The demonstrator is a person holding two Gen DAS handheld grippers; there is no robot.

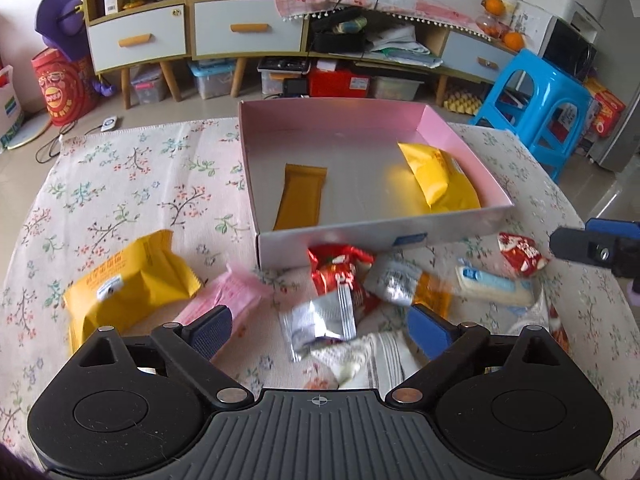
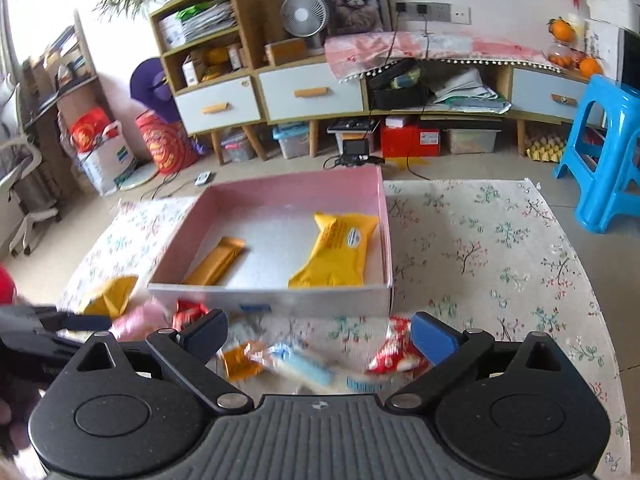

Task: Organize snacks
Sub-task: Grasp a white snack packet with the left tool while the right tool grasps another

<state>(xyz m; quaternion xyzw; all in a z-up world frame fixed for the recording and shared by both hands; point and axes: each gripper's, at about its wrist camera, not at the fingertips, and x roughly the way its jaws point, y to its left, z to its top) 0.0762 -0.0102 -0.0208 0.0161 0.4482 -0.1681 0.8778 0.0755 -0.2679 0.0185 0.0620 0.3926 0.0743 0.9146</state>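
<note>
On the flowered cloth over the counter, going left to right: one yellow pack, one pink pack, then a loose heap just before the box — two red packs, two silver packs, a white one and a blue-and-white bar; some of the heap is blurred, so the count may be short. The pink-walled box holds two snacks: a brown bar at its left and a yellow pack at its right, with bare floor between them. The left tongs hang apart over the heap, clamped on nothing. The right tongs are also apart and hold nothing. Open cloth lies right of the box. Behind stand a cabinet with drawers and a blue stool.
</note>
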